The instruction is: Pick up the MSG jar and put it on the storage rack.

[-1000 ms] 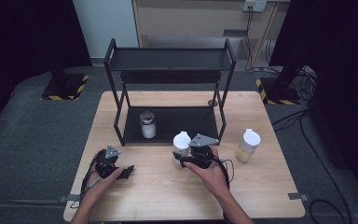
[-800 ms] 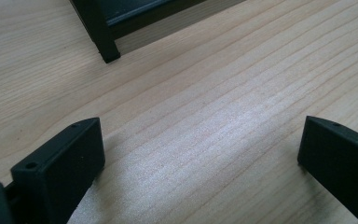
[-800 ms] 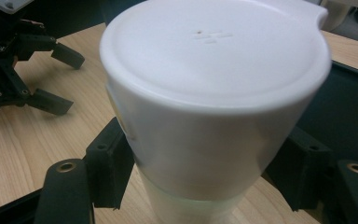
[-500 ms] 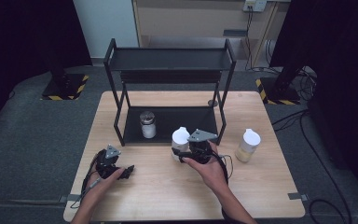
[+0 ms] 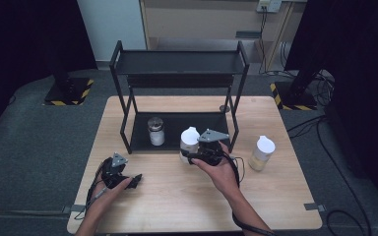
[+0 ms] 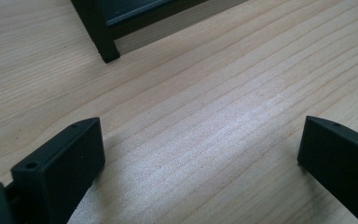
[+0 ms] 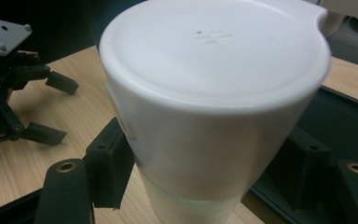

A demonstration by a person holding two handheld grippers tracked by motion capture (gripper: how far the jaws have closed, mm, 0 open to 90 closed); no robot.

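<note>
My right gripper (image 5: 191, 156) is shut on a white-lidded bottle (image 5: 189, 139) just in front of the black shelf rack (image 5: 177, 64), near its right front leg. In the right gripper view the pads (image 7: 109, 170) press on both sides of the bottle (image 7: 214, 93) under its wide white lid. My left gripper (image 5: 134, 180) rests low over the table's front left, open, with bare wood between its jaws (image 6: 200, 154). A silver-lidded jar (image 5: 156, 131) stands on the rack's bottom shelf.
A second white-lidded bottle (image 5: 262, 152) with pale yellow contents stands on the table (image 5: 275, 206) right of the rack. The rack's front left foot (image 6: 106, 53) lies just beyond the left gripper. The rack's top shelf is bare.
The right gripper has carried the bottle a little farther from the person, toward the rack. The left gripper has stayed put.
</note>
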